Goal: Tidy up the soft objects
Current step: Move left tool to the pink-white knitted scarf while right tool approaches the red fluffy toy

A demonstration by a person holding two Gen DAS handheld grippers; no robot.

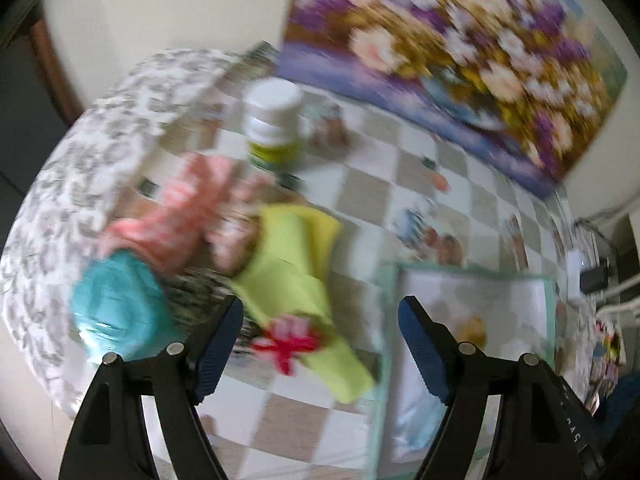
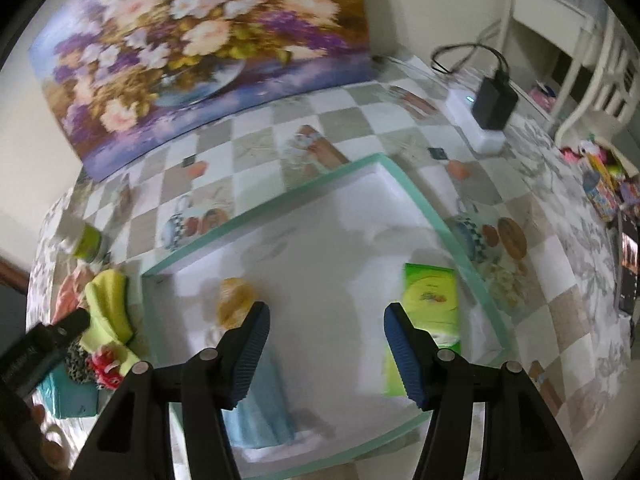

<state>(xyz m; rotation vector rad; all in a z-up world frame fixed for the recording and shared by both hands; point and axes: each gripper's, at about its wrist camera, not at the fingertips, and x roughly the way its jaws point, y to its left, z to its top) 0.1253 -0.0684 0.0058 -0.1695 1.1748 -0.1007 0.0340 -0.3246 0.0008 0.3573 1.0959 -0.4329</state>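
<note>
A pile of soft things lies on the checkered table: a yellow-green cloth [image 1: 296, 272], a pink cloth [image 1: 196, 216], a red and pink scrunchie [image 1: 290, 340], a dark patterned piece, and a teal packet [image 1: 116, 308]. My left gripper [image 1: 320, 344] is open just above the yellow cloth and the scrunchie, empty. A white tray with a mint rim [image 2: 412, 188] holds a doll in a blue dress [image 2: 256, 392] and a green packet [image 2: 430, 304]. My right gripper [image 2: 326, 352] is open and empty over the tray. The pile also shows in the right wrist view [image 2: 108, 312].
A white-capped bottle [image 1: 274, 124] stands behind the pile. A flower painting [image 2: 192, 40] leans on the wall at the table's back. A white power block with a black adapter [image 2: 486, 112] sits at the far right. A white chair [image 2: 592, 60] stands beyond the table.
</note>
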